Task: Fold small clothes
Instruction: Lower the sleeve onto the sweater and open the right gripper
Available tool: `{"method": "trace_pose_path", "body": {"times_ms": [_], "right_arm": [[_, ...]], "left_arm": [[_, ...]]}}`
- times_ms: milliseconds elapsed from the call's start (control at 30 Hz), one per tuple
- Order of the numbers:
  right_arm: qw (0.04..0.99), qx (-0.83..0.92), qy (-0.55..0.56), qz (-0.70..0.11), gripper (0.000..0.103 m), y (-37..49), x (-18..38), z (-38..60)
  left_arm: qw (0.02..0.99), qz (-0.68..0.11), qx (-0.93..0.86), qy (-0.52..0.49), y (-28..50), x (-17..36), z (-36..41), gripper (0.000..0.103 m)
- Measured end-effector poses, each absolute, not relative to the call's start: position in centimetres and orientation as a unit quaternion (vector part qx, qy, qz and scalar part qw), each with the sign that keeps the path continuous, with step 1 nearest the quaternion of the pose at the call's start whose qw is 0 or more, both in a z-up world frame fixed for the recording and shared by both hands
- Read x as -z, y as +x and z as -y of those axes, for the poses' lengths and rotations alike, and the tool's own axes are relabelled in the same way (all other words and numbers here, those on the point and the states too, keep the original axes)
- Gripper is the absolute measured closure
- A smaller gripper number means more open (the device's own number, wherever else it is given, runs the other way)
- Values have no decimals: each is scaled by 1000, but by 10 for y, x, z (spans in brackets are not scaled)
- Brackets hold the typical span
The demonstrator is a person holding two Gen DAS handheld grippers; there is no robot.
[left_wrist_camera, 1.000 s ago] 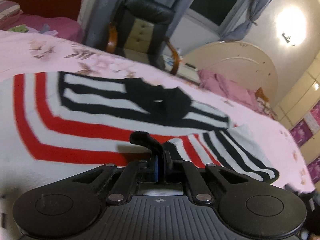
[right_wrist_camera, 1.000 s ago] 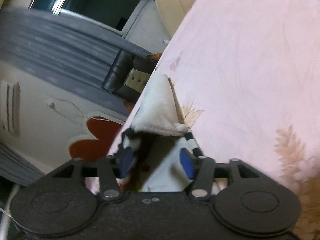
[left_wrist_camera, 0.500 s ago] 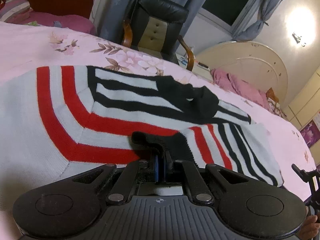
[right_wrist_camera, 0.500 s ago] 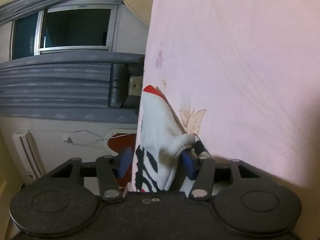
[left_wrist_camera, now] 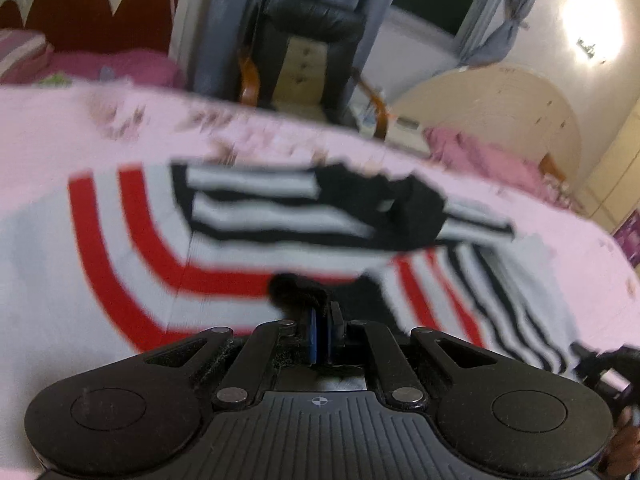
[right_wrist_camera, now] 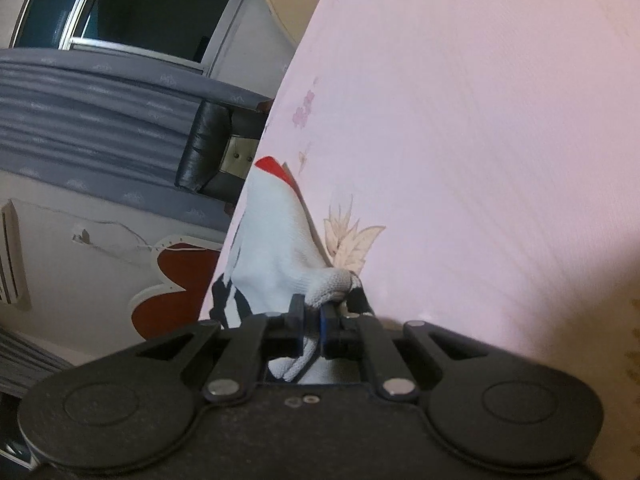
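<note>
A small knit sweater (left_wrist_camera: 132,248), white with red and black stripes and a black collar, lies spread on the pink floral bedsheet (left_wrist_camera: 48,128). My left gripper (left_wrist_camera: 320,332) is shut on the sweater's black cuff at the near edge. In the right wrist view my right gripper (right_wrist_camera: 312,328) is shut on a white bunched edge of the sweater (right_wrist_camera: 276,240), which rises from the sheet (right_wrist_camera: 480,160). The right gripper also shows at the right edge of the left wrist view (left_wrist_camera: 604,364).
A black leather armchair (left_wrist_camera: 308,60) stands beyond the bed's far side, in front of grey curtains (right_wrist_camera: 92,120) and a dark window. A red headboard (left_wrist_camera: 80,20) and pink pillows are at the far left. A second bed with a cream headboard (left_wrist_camera: 500,120) is at the right.
My right gripper has closed from open onto the white edge of the sweater. My left gripper stays shut on the cuff and has shifted slightly; the view is blurred by motion.
</note>
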State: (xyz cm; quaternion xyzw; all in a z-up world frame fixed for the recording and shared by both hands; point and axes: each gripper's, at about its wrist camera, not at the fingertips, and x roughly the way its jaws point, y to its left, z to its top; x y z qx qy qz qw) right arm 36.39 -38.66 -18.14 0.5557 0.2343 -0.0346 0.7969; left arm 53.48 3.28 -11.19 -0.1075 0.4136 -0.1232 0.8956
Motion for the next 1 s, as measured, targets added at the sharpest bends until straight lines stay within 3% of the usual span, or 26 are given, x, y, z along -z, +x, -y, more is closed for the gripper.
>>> {"method": "trace_pose_path", "body": {"times_ms": [67, 133, 233, 300, 333, 367, 433, 500, 533, 567, 767, 833, 1000], "right_arm": [[802, 32, 544, -244, 95, 364, 177, 386], [809, 18, 532, -250, 78, 361, 171, 388], [835, -2, 497, -237, 72, 346, 156, 392], [849, -5, 476, -228, 72, 339, 146, 397], [856, -4, 467, -224, 72, 339, 142, 399], [864, -1, 453, -222, 72, 342, 136, 402], [875, 3, 429, -223, 72, 354, 128, 405], [887, 0, 404, -225, 75, 370, 122, 405], [895, -2, 383, -227, 77, 381, 119, 403], [901, -6, 366, -233, 79, 392, 116, 400], [924, -22, 247, -292, 90, 464, 113, 369], [928, -6, 199, -317, 103, 479, 118, 362], [924, 20, 190, -333, 103, 485, 118, 375]], "left_arm": [[896, -412, 123, -111, 532, 119, -33, 98], [897, -406, 126, -118, 530, 120, -35, 98], [905, -388, 119, -124, 520, 116, -42, 97], [912, -375, 108, -126, 514, 114, -49, 64], [917, -365, 98, -126, 513, 111, -51, 30], [924, -351, 90, -121, 513, 107, -52, 24], [925, -349, 97, -111, 519, 103, -48, 26], [923, -359, 103, -94, 529, 102, -41, 48], [918, -372, 109, -80, 537, 105, -35, 69], [915, -383, 108, -71, 542, 108, -31, 79], [920, -385, 79, 2, 545, 116, -10, 80], [920, -384, 76, 3, 542, 117, -11, 80], [921, -382, 78, -2, 543, 118, -13, 80]]}}
